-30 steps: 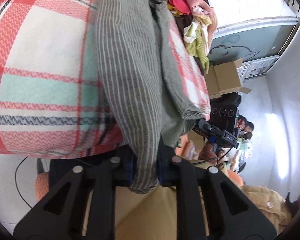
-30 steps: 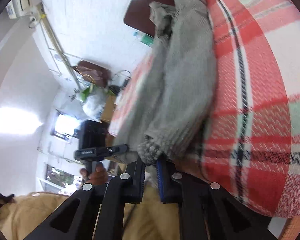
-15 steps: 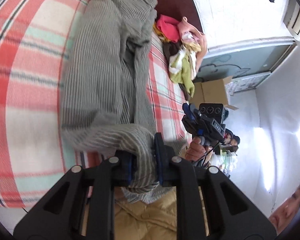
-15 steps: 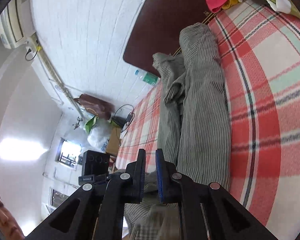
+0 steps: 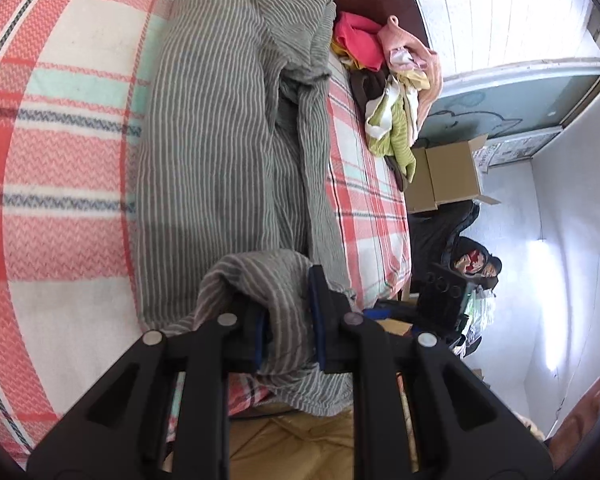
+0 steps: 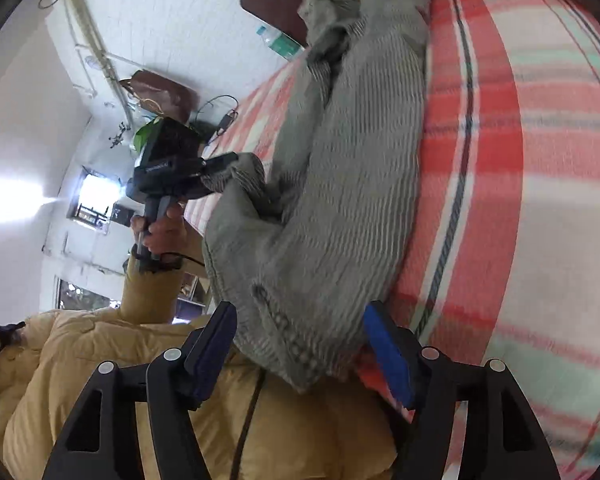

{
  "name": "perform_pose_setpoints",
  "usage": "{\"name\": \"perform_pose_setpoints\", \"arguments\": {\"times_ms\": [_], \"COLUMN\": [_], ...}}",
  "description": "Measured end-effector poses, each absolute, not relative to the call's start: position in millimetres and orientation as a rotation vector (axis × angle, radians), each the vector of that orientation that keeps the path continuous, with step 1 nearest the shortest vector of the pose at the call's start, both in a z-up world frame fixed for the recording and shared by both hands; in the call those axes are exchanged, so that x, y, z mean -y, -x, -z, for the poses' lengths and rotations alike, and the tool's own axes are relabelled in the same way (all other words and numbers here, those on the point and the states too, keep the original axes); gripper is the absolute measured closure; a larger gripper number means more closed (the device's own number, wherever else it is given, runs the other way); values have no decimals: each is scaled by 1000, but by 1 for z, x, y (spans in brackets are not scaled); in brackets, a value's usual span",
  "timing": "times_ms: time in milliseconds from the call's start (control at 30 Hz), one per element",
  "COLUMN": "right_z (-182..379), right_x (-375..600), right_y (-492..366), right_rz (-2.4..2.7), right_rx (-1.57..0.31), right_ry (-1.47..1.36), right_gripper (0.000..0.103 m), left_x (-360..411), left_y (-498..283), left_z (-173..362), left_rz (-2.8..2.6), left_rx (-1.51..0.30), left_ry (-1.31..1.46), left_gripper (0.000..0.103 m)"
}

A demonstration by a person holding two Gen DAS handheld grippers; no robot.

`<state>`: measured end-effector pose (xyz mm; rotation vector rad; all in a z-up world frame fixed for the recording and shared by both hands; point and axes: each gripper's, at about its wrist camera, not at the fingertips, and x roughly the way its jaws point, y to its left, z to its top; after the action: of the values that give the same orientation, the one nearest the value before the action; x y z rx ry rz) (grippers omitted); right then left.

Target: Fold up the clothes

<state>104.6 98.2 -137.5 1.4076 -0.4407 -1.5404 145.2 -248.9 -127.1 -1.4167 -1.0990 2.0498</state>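
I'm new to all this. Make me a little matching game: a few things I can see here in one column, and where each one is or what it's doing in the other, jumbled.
Things:
1. left gripper
2. right gripper
3. cardboard box
4. pile of clothes

States:
A. heaped at the far end of the plaid blanket
B. clamped on the grey striped garment
C. jaws apart, pads off the cloth
D. standing beside the bed

Pairs: 1-B, 2-C, 3-D, 4-A
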Motion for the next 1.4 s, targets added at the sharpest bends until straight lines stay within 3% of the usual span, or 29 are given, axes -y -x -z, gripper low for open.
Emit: {"name": "perform_pose_setpoints", "arguments": {"times_ms": [267,300,333,400,433,733,1000,1067,1100,1267,1400], "right_z": [171,172,172,170,168,126,127,133,135,102,56], "right_x": [-82,-80,-78,-74,-74,-71,-43,-37,-34,-29,-37], "right_y": [-120,-120,-120,-120,-118,-50,51,68,75,87,69], "right_rz": [1461,1466,1475,1500,1507,1550,1663,1660,1661,1770,1919], "right_rx": [701,707,699,683,692,863,919,942,947,819,599], "right_ry": [-1420,-1414,-1414,-1411,-1399,-1286,-1374,-1406,-1421,-1341,-1177], "right_gripper": [38,48,69,92,92,92,87,66,50,47,46], "left_x": [236,234,232,232,234,261,288,292,293,305,315], "left_y": [-172,-174,-176,-178,-178,-147,-80,-67,-62,-46,-43], "left_z": [144,148,151,151,149,110,115,123,127,151,165], "left_rz": [-2031,-2024,-2021,-2011,-2000,-1988,-2097,-2077,-2075,-2045,-1982], "left_rx": [1068,1068,1069,1087,1111,1244,1294,1319,1330,1411,1494], "left_ry": [1471,1486,1493,1488,1475,1373,1458,1498,1520,1608,1621], "left_gripper": [82,82,82,82,82,82,82,80,80,79,79]}}
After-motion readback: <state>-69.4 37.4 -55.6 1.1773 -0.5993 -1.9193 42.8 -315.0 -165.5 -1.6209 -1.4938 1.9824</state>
